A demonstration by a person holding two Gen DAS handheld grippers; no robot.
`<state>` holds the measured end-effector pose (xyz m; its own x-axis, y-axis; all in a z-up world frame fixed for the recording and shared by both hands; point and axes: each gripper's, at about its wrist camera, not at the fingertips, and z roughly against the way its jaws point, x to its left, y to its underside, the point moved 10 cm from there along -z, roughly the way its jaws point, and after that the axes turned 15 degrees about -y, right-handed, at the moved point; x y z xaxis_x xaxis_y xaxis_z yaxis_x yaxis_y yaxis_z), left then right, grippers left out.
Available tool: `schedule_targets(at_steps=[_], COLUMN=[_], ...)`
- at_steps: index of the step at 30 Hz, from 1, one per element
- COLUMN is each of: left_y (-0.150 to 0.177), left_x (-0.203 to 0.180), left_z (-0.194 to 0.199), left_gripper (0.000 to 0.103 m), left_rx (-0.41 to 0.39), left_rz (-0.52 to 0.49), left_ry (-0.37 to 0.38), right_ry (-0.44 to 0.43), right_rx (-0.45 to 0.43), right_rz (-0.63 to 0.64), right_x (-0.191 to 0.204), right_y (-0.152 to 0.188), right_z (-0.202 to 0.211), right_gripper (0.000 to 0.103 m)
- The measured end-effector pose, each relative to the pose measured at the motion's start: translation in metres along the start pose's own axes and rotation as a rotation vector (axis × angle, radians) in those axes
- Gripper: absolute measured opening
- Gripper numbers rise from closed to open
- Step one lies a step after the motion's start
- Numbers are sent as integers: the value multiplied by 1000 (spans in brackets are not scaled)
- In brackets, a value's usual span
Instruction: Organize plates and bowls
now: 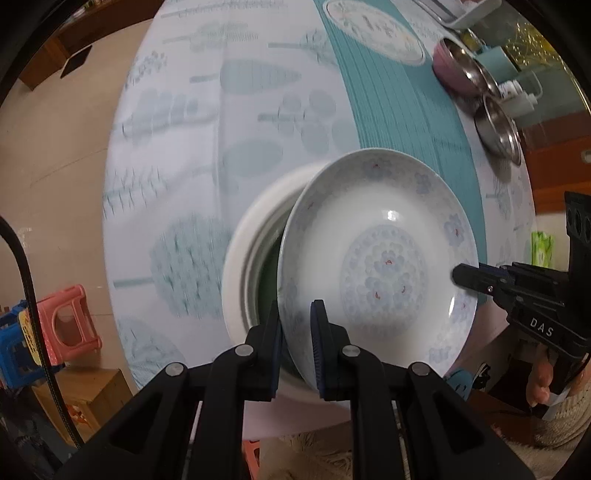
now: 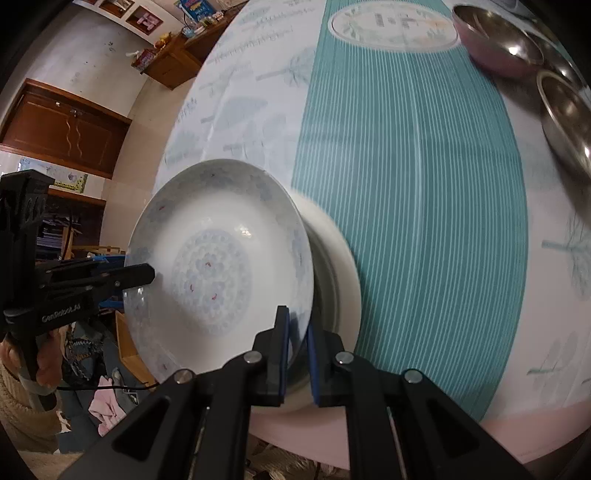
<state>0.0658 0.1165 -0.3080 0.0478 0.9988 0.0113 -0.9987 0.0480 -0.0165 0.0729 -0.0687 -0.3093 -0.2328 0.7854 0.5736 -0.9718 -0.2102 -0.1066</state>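
Note:
A white deep plate with a pale blue flower pattern [image 1: 380, 258] is held tilted between both grippers above a plain white plate [image 1: 240, 266] that lies on the table. My left gripper [image 1: 297, 343] is shut on the patterned plate's near rim. My right gripper [image 2: 297, 354] is shut on the opposite rim of the same plate [image 2: 218, 266]. The right gripper's finger also shows in the left wrist view [image 1: 476, 278], and the left gripper shows in the right wrist view [image 2: 136, 275]. The white plate under it shows in the right wrist view [image 2: 347, 280].
The round table has a leaf-print cloth [image 1: 177, 155] with a teal striped runner [image 2: 410, 206]. A flat patterned plate [image 1: 373, 29] lies at the far end. A pink-sided steel bowl [image 1: 461, 70] and a steel bowl [image 1: 498, 129] stand at the right edge. Plastic stools [image 1: 66, 325] stand on the floor at left.

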Motion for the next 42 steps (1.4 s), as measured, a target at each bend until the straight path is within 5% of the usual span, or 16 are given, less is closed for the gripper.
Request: schedule_targets(at_steps=[10, 32, 35, 40, 42], left_y=[39, 27, 25, 19, 18], left_x=[6, 4, 2, 2, 2], left_z=[-36, -38, -34, -23, -19], left_gripper=[12, 13, 21, 54, 58], left_rx=[35, 7, 0, -49, -70], left_rz=[8, -25, -29, -25, -24], left_ry=[-13, -63, -60, -78, -85], right_ry=[57, 164, 171, 136, 125], right_rx=[5, 24, 26, 34, 30], right_rz=[12, 36, 42, 16, 4], right_x=[-2, -9, -9, -9, -9], right_y=[30, 20, 21, 20, 20], right_z=[-23, -33, -36, -36, -35], right_gripper=[9, 14, 15, 22, 24])
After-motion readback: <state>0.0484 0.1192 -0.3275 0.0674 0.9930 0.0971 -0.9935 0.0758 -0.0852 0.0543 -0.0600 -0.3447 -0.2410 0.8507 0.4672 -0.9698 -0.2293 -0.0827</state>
